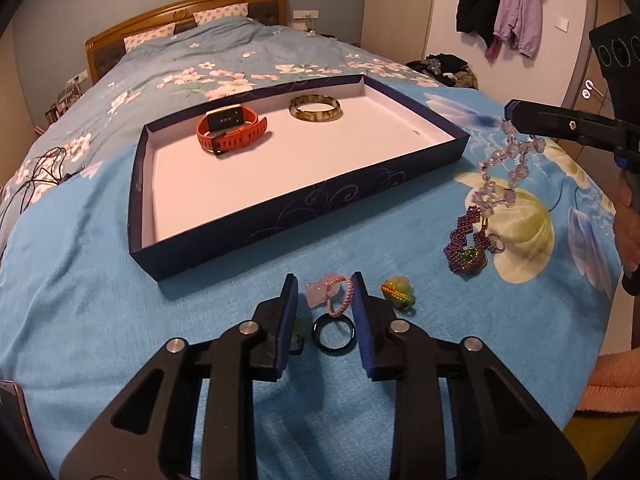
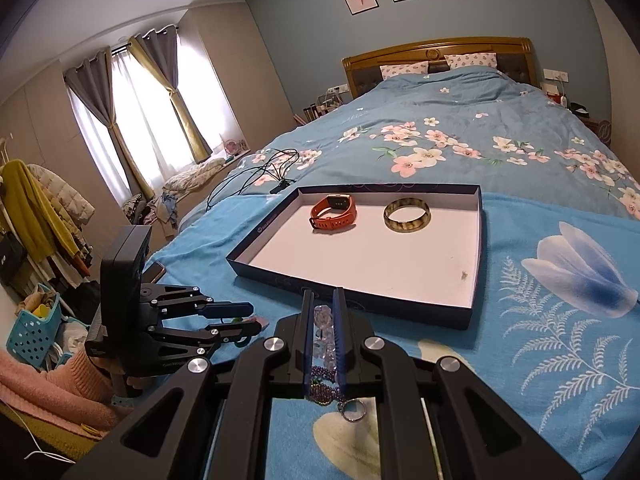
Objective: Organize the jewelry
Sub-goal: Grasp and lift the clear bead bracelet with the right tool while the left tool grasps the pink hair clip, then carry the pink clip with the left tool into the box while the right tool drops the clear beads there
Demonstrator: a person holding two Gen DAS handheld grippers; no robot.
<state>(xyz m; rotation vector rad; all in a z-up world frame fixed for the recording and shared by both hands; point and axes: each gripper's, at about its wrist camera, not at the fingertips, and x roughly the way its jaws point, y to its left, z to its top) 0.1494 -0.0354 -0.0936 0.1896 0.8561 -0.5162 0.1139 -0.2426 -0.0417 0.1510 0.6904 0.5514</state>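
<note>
My left gripper (image 1: 324, 280) stands open over the blue blanket, straddling a pink beaded ring with a pink stone (image 1: 332, 294). A black ring (image 1: 334, 334) lies between its fingers, nearer the camera. My right gripper (image 2: 323, 296) is shut on a strand of clear crystal beads (image 2: 324, 328); the strand's purple beaded end (image 1: 466, 248) hangs down to the blanket. The dark blue tray (image 1: 280, 208) holds an orange watch (image 1: 232, 130) and a brown marbled bangle (image 1: 315, 108). A yellow-green charm (image 1: 398, 294) lies right of the left gripper.
A small green piece (image 1: 298, 336) peeks from under the left finger. Black cables (image 2: 256, 172) lie on the bed left of the tray. A phone (image 2: 154, 272) sits at the bed's left edge. Flowered bedding stretches beyond the tray.
</note>
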